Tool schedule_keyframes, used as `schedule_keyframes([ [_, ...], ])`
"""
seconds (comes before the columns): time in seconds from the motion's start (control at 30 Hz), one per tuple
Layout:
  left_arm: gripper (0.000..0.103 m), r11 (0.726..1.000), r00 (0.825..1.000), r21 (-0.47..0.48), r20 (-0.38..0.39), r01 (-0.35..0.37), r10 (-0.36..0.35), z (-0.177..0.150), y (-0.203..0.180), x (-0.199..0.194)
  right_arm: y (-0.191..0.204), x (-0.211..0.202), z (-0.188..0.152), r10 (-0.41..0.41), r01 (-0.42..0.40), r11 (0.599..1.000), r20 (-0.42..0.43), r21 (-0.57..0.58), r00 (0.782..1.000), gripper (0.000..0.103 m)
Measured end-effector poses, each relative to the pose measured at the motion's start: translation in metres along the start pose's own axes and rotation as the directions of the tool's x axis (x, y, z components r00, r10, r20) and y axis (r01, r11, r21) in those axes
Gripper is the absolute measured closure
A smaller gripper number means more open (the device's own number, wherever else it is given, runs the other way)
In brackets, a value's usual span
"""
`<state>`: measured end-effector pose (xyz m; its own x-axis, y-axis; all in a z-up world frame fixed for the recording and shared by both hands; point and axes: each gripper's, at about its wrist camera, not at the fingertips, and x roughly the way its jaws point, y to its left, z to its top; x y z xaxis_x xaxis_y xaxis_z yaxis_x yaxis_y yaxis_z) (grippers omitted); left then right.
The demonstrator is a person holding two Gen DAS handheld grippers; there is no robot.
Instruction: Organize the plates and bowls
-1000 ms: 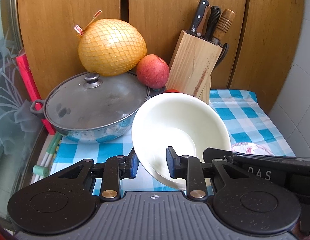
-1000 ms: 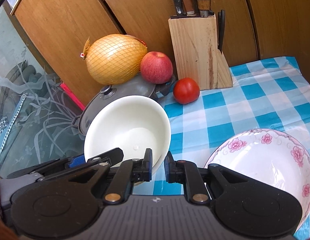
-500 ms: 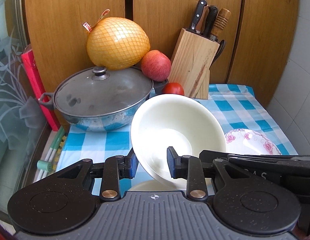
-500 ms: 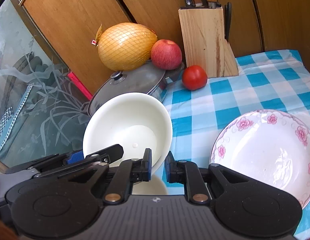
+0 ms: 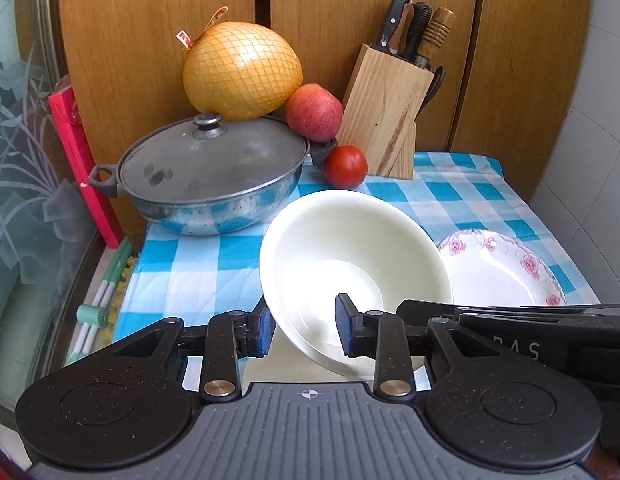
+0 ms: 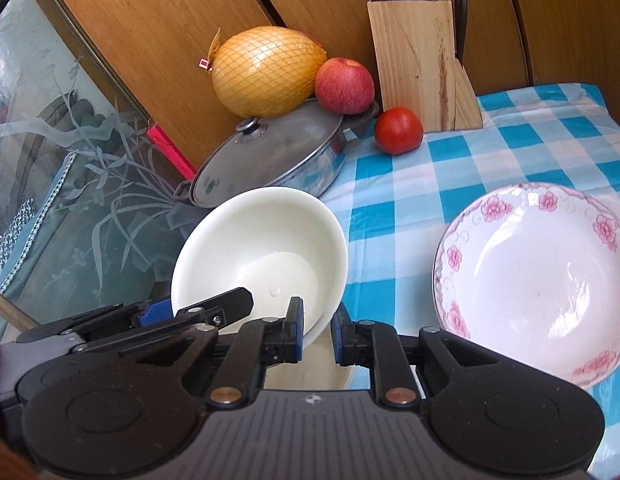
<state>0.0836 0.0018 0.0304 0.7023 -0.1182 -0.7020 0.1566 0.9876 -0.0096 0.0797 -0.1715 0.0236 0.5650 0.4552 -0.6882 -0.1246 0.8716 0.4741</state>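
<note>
While my left gripper (image 5: 302, 328) eases its jaws apart around the cream bowl's (image 5: 350, 248) rim, my right gripper (image 6: 316, 330) straddles its opposite rim, tilted above the checked cloth (image 6: 530, 152); the other gripper's casing reads "D A S" (image 5: 518, 350); floral plate (image 6: 538, 276) alongside.
</note>
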Motion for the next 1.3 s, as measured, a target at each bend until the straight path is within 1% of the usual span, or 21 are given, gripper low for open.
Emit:
schedule_keyframes([
  [0.2,0.063,1.0,0.999,-0.012,-0.032,0.016,-0.016,-0.012,0.005,-0.003,0.002,0.0,-0.013,0.001,-0.001,1.0,-0.031,-0.005,1.0,0.086],
  [0.4,0.063,0.999,0.997,-0.033,-0.071,0.024,-0.027,-0.018,0.013,0.001,0.006,0.006,-0.019,-0.008,0.007,1.0,-0.068,-0.019,0.998,0.085],
  [0.47,0.061,0.999,0.996,-0.043,-0.086,0.033,-0.036,-0.02,0.016,0.004,0.007,0.007,-0.019,-0.005,0.004,1.0,-0.069,-0.02,0.998,0.085],
  [0.5,0.061,0.999,0.995,-0.041,-0.091,0.03,-0.034,-0.021,0.016,0.005,0.007,0.007,-0.019,-0.004,0.003,1.0,-0.072,-0.022,0.997,0.084],
  [0.53,0.061,0.999,0.995,-0.034,-0.093,0.022,-0.025,-0.022,0.017,0.006,0.007,0.008,-0.019,-0.011,0.008,0.999,-0.084,-0.032,0.996,0.08],
  [0.6,0.056,1.0,0.996,-0.025,-0.086,-0.006,0.004,-0.022,0.018,0.006,0.008,0.008,-0.021,-0.022,0.018,0.999,-0.084,-0.04,0.996,0.079],
  [0.67,0.053,0.999,0.997,-0.027,-0.07,-0.019,0.017,-0.021,0.021,0.004,0.008,0.008,-0.022,-0.036,0.032,0.998,-0.081,-0.055,0.996,0.078],
  [0.73,0.048,0.999,0.998,-0.031,-0.061,-0.03,0.029,-0.02,0.024,0.004,0.006,0.005,-0.022,-0.061,0.058,0.997,-0.059,-0.058,0.996,0.077],
  [0.77,0.048,0.999,0.998,-0.033,-0.061,-0.035,0.033,-0.02,0.025,0.005,0.004,0.004,-0.021,-0.065,0.062,0.997,-0.054,-0.055,0.996,0.077],
  [0.87,0.048,0.999,0.997,-0.034,-0.076,-0.024,0.021,-0.021,0.026,0.01,-0.005,0.001,-0.019,-0.068,0.066,0.997,-0.047,-0.025,0.997,0.072],
  [1.0,0.045,0.999,0.995,-0.029,-0.096,-0.016,0.013,-0.022,0.025,0.017,-0.017,0.003,-0.018,-0.055,0.056,0.998,-0.055,0.032,0.997,0.071],
  [1.13,0.034,0.999,0.993,-0.05,-0.117,0.001,-0.007,-0.024,0.029,0.022,-0.021,0.006,-0.017,-0.044,0.047,0.998,-0.059,0.051,0.997,0.069],
  [1.2,0.034,0.999,0.991,-0.051,-0.132,-0.005,-0.001,-0.026,0.03,0.026,-0.021,0.008,-0.018,-0.044,0.048,0.997,-0.065,0.052,0.997,0.069],
  [1.27,0.028,0.998,0.988,-0.055,-0.152,-0.014,0.005,-0.028,0.031,0.031,-0.022,0.01,-0.018,-0.04,0.044,0.997,-0.068,0.06,0.997,0.067],
  [1.3,0.028,0.998,0.987,-0.061,-0.163,-0.005,-0.005,-0.029,0.032,0.033,-0.022,0.01,-0.018,-0.039,0.043,0.997,-0.067,0.064,0.997,0.065],
])
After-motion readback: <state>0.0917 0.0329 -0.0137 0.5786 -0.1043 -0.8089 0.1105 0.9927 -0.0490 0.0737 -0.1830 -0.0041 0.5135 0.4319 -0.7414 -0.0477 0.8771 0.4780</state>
